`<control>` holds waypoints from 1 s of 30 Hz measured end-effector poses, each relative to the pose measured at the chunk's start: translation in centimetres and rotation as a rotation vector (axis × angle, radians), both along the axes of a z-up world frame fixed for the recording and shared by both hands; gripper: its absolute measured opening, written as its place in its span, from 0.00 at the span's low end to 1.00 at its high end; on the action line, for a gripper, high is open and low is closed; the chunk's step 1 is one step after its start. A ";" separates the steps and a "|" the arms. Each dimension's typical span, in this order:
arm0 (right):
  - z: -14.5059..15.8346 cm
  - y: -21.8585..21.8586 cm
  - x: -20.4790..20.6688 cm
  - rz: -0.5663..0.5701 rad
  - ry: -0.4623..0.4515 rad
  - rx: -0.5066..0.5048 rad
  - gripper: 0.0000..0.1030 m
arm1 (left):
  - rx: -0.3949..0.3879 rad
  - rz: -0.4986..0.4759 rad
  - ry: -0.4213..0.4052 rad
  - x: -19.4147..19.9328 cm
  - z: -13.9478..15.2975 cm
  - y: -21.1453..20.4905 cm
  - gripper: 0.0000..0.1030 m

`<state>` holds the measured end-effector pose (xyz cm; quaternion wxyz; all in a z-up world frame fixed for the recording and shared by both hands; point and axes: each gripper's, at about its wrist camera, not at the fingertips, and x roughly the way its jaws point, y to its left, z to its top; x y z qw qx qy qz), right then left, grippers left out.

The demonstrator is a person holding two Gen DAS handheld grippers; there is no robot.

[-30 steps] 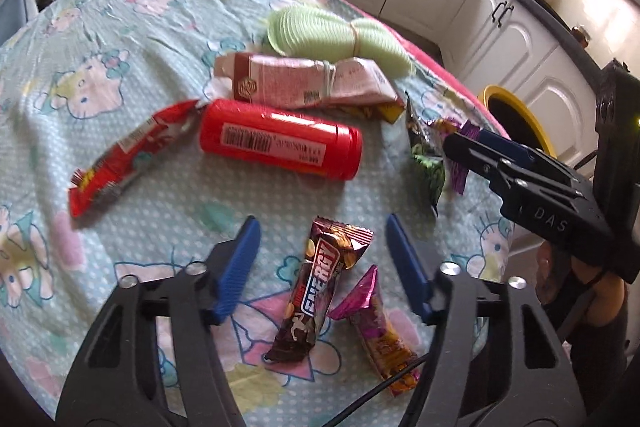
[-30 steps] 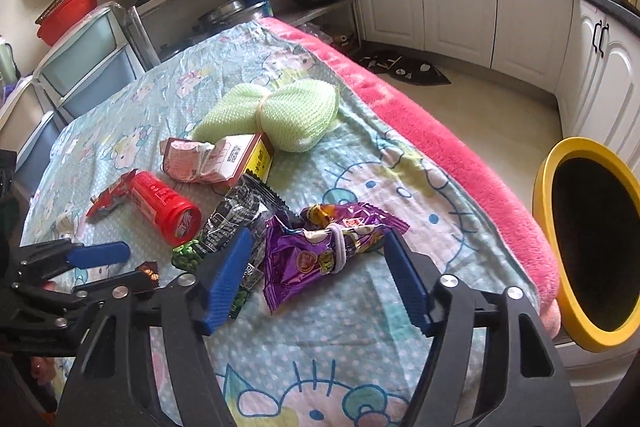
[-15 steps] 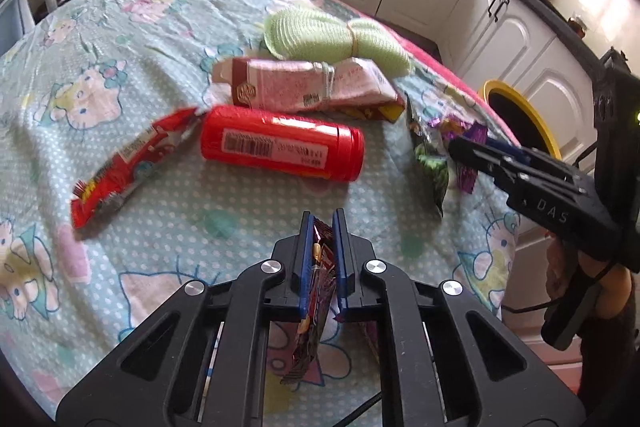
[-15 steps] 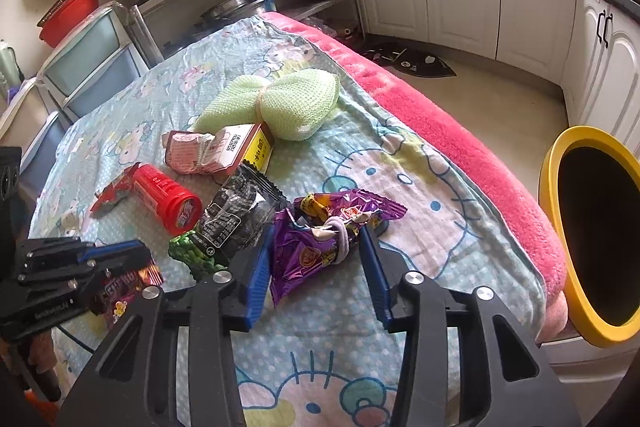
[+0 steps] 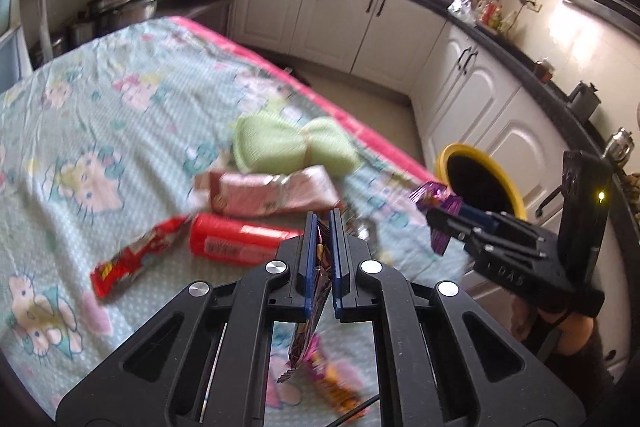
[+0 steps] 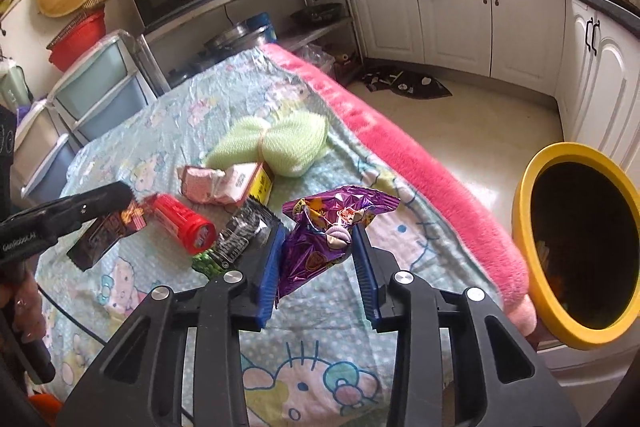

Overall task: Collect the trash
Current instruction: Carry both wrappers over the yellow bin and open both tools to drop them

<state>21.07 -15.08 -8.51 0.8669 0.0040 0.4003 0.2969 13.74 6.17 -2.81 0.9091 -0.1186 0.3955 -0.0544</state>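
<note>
- Trash for this job is wrappers and packets scattered on a counter covered with a pale green cartoon-print cloth (image 6: 352, 379); the landmark is the round yellow-rimmed bin with a dark inside (image 6: 520, 211), standing on the floor past the counter's pink plush edge.
- Left gripper (image 5: 322, 251) has its blue pads pressed together on a dark brown chocolate-bar wrapper (image 5: 310, 307), which hangs below the fingers, its long axis near vertical and its lower end clear of the cloth.
- Right gripper (image 6: 318, 267) is closing on a crumpled purple foil snack bag (image 6: 324, 239); both pads touch the bag's sides, and the bag looks raised off the cloth.
- Of the two, the right gripper is nearer the bin: in its own view the bin's mouth lies to the right of the bag and lower, across the pink edge.
- In the left wrist view the bin (image 5: 476, 153) sits ahead and to the right of the wrapper, with the right gripper and its purple bag between wrapper and bin.
- My judgement: the right hand should swing over the pink edge first, then the left can follow the same line without the two crossing.
- Farther from the bin than both held pieces, a red plastic tube (image 5: 236, 241), a flat red wrapper (image 5: 136, 259), a pink paper packet (image 5: 272, 193) and a dark printed pouch (image 6: 244, 235) lie on the cloth.
</note>
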 end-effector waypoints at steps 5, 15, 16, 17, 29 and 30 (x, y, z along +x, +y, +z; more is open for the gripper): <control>1.8 -1.0 -0.5 -0.004 -0.034 0.018 0.32 | -0.002 -0.032 -0.043 1.1 1.5 -1.7 0.03; 4.9 -4.7 -1.1 -0.062 -0.101 0.037 0.32 | 0.008 -0.131 -0.106 4.0 3.9 -6.8 0.03; 5.2 -5.2 -1.1 -0.072 -0.107 0.037 0.32 | 0.007 -0.141 -0.110 4.2 4.1 -7.3 0.03; 5.5 -5.8 -1.1 -0.083 -0.115 0.037 0.32 | 0.006 -0.153 -0.113 4.5 4.2 -7.8 0.03; 7.6 -12.7 -0.8 -0.231 -0.171 0.041 0.32 | -0.016 -0.262 -0.142 7.2 5.5 -14.0 0.03; 7.7 -13.4 -0.8 -0.247 -0.175 0.043 0.32 | -0.017 -0.268 -0.144 7.3 5.5 -14.4 0.03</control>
